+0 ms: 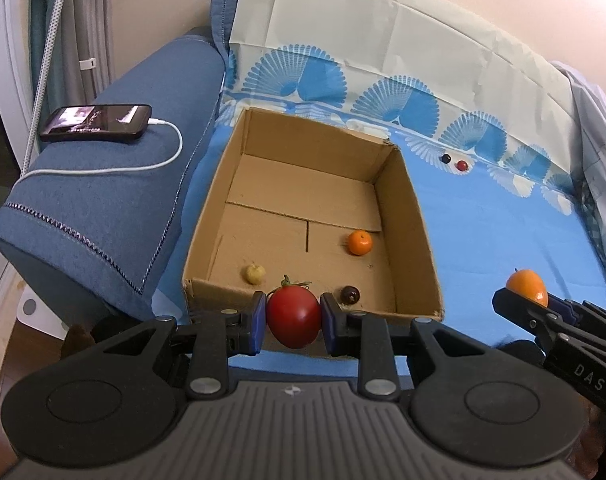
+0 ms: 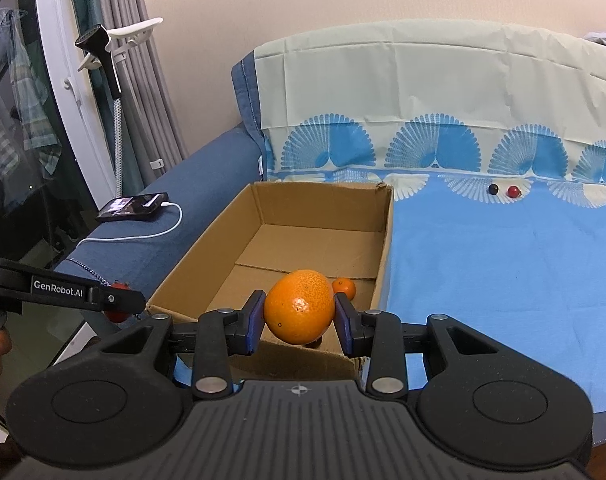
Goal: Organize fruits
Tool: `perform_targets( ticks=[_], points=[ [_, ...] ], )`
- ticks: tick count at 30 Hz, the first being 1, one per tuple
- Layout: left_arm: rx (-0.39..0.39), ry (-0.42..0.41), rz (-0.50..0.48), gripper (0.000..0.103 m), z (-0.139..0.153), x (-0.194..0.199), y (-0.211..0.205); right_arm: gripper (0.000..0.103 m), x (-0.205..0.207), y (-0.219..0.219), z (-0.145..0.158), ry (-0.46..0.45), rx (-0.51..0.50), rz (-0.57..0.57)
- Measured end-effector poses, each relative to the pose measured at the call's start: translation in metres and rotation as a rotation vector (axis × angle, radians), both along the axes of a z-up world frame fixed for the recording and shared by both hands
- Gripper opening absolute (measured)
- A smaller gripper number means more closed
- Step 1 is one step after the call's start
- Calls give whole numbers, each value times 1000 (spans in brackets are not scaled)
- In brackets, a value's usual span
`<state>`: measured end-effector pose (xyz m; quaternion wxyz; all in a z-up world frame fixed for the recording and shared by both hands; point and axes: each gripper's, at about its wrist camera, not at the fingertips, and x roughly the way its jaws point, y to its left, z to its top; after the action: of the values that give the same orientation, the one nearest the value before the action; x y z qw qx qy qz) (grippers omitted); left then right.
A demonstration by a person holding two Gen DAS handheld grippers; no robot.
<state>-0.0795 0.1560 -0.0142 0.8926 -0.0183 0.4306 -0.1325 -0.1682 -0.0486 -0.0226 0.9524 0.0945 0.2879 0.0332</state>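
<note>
Both grippers are loaded. The left gripper (image 1: 293, 322) has its blue pads clamped on a red tomato (image 1: 293, 316) with a green stem on top, held just over the near wall of the open cardboard box (image 1: 415, 240). The right gripper (image 2: 299, 318) is squeezed onto a large orange (image 2: 299, 306), one pad on each side, and it hangs by the near right corner of the same box; from the left wrist view that orange shows at the right, off the box's right wall.

The box sits on a sofa seat covered with a blue cloth (image 1: 503, 232) that has a fan pattern along its far edge and runs up the backrest. Inside the box, a small tangerine (image 1: 359, 242) lies near the right wall, a pale yellowish small fruit (image 1: 255, 273) sits close to the near wall on the left, and a dark cherry-like fruit (image 1: 350, 294) rests by the near wall, just beyond the left gripper's right pad.

Out on the cloth, well apart from the box toward the far edge, a dark berry (image 2: 492, 189) and a red berry (image 2: 513, 191) lie just beside each other.

On the padded blue armrest (image 1: 103, 200) left of the box lies a phone (image 1: 97, 122), screen up, with a white charging cable (image 1: 171, 156) plugged in and trailing off the near edge.
</note>
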Motion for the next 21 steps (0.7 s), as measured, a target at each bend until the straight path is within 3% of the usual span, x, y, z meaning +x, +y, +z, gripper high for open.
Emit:
perform_targets(
  ticks=[9,21],
  points=[
    [11,-6,11,32,-3,37,-8,38,34,1,-5,19,1,9],
    [34,41,13,32,-25,89,-23,38,89,10,-36,108,6,38]
  ],
)
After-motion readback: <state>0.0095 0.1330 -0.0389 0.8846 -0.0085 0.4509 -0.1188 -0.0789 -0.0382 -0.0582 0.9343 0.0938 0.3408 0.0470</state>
